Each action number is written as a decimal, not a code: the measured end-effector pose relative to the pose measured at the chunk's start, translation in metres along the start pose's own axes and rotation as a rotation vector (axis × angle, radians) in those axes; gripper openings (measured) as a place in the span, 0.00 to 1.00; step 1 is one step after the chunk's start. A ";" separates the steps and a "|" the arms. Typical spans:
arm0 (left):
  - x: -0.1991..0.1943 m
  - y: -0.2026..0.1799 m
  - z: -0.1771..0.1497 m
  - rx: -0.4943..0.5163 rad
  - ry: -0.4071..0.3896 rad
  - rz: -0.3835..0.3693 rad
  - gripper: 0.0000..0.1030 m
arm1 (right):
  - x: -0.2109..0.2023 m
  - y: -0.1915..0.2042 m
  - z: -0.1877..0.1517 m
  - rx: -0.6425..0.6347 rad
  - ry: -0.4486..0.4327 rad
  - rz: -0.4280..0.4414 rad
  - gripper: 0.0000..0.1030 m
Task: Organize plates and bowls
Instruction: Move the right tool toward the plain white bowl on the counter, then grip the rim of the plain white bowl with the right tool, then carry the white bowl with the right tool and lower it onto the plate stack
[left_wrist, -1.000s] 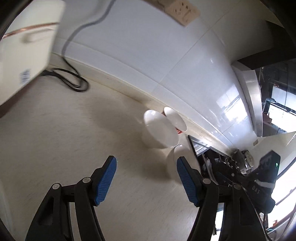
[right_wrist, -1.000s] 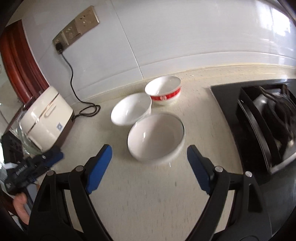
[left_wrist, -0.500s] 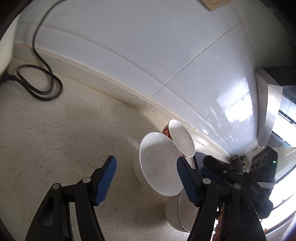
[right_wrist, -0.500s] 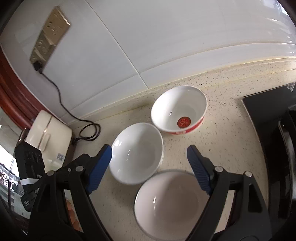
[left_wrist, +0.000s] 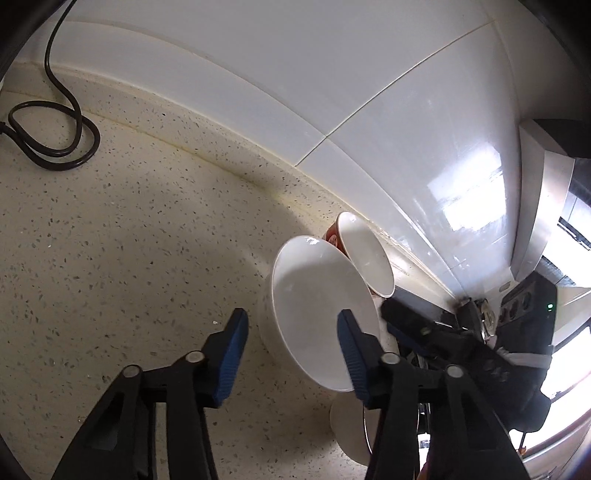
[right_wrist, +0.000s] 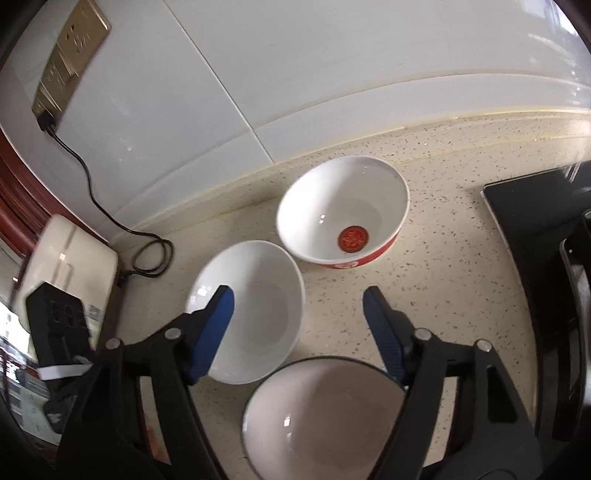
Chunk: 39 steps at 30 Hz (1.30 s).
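On my left wrist camera, the left gripper (left_wrist: 291, 354) has just been closing, yet its fingers (left_wrist: 231, 354) are still parted and I see neither pad pressing on anything. The plain white bowl (left_wrist: 314, 314) sits on the speckled counter (left_wrist: 129, 240) with its near wall and rim in the gap between the fingers; the right-hand finger lies over its rim in this view, but I cannot tell whether it touches. Just beyond that finger is the red-banded bowl (left_wrist: 365, 258), close to the tiled wall (left_wrist: 332, 74). Below the right-hand finger, part of a third bowl (left_wrist: 347, 428) shows. A black cable (left_wrist: 55, 136) loops far off past the left-hand finger.

On my right wrist camera, the right gripper (right_wrist: 297, 325) has also just been closing; its fingers (right_wrist: 384, 332) stand well apart and grip nothing. The large bowl (right_wrist: 325, 417) lies low between them, nearer than the tips. The plain white bowl (right_wrist: 255, 310) is partly behind the left-hand finger, and the red-banded bowl (right_wrist: 343, 210) sits ahead of the gap. A black hob (right_wrist: 546, 229) is off beyond the right-hand finger.
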<state>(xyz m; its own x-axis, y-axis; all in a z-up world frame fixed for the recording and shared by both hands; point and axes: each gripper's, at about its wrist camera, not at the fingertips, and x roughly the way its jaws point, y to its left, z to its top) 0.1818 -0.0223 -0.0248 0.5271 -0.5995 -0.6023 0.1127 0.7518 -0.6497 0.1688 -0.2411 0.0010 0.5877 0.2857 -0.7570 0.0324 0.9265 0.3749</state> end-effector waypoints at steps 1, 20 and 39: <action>0.002 0.000 0.000 0.003 0.001 0.004 0.46 | 0.006 0.000 -0.001 0.002 0.019 0.005 0.62; 0.011 -0.003 0.000 0.061 0.008 0.087 0.16 | 0.039 0.011 -0.008 -0.076 0.101 0.030 0.20; -0.093 0.034 0.004 -0.036 -0.106 0.257 0.08 | 0.030 0.088 -0.033 -0.217 0.127 0.240 0.20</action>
<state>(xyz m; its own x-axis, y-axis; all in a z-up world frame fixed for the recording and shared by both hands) 0.1402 0.0601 0.0114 0.6200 -0.3566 -0.6989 -0.0655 0.8641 -0.4991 0.1626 -0.1433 -0.0063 0.4524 0.5171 -0.7266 -0.2751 0.8559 0.4379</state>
